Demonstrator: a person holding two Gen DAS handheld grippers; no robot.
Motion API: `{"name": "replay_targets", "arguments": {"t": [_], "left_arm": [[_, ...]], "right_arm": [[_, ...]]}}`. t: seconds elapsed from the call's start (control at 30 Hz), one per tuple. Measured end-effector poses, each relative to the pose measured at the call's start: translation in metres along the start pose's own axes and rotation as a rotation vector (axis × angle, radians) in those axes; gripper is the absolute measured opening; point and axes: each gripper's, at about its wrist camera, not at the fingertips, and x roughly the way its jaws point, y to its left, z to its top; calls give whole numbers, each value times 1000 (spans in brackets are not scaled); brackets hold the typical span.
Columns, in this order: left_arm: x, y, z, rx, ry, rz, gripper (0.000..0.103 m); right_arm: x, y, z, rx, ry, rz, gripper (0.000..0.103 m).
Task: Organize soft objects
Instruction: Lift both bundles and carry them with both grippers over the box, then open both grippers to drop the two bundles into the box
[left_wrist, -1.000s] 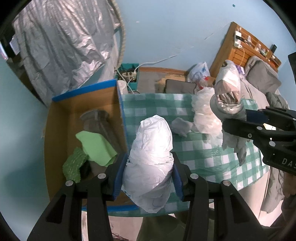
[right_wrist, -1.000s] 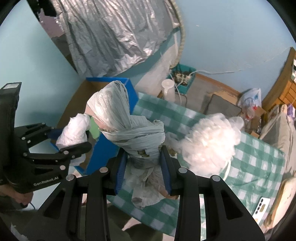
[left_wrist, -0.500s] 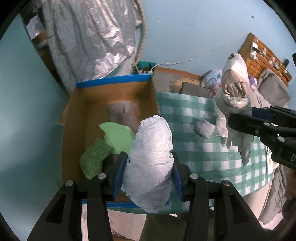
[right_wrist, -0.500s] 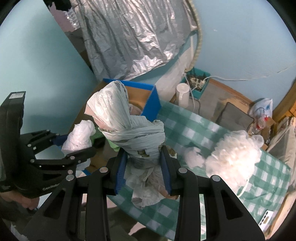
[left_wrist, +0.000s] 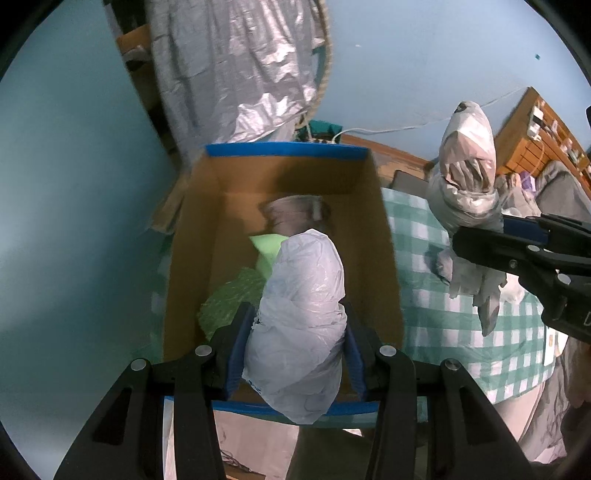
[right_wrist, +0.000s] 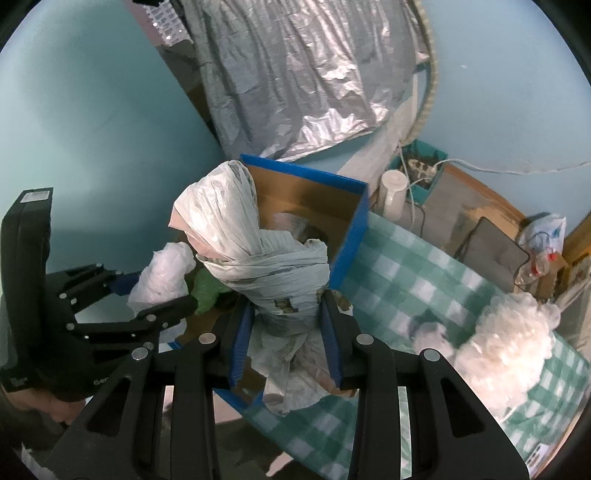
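"Gen" lettering on left claw (right_wrist: 162, 284) body.

White bag (left_wrist: 301, 317) in the left gripper (left_wrist: 295, 354) blocks the middle of the cardboard box (left_wrist: 207, 236); the light green piece (left_wrist: 267, 247) and dark green mesh (left_wrist: 229, 299) show only partly behind it. Grey item at the box's far end (left_wrist: 295, 214) is blurred, can't identify. Right gripper (right_wrist: 286, 332) body is cut off by the left-wrist frame's right edge. In the right-wrist view the grey wrapped bundle (right_wrist: 258, 254) covers most of the box interior, and the checked cloth (right_wrist: 406, 280) near the fluffy white pile (right_wrist: 509, 339) is motion-smeared. Shelf items at far right (left_wrist: 543, 122) are too small to read. Person's hand at bottom left (right_wrist: 33, 398) is barely in view.
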Motion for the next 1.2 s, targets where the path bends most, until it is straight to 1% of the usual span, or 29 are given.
{"name": "replay_targets", "arguments": {"t": [0.23,0.4,0.47,0.73,0.8,0.83,0.93,0.97,1.0,1.03,1.07,1.2], "left_arm": [[12,23,2,-43,10,23,47],[22,36,6,-76,19,27,47],[25,41,7,-87,21,30,47],[35,47,11,-107,38,34,47],[36,46,11,-107,43,34,47],[37,45,11,-106,45,37,50],[40,45,12,-106,54,43,52],[41,44,12,-108,56,39,54],[41,44,12,-111,57,39,59],[42,45,12,-116,57,42,63],[41,45,11,-121,56,44,65],[38,43,9,-127,52,45,73]], "right_arm": [[27,12,14,2,31,23,34],[45,21,23,4,53,60,34],[51,24,25,1,61,62,34],[77,28,34,21,106,79,34],[80,27,35,25,110,75,36],[81,27,35,28,113,71,39],[83,26,36,39,119,57,40],[83,25,36,41,118,59,44],[82,25,35,44,117,57,47],[82,25,35,42,115,54,54],[80,26,34,36,108,49,58],[73,25,34,35,84,37,58]]}}
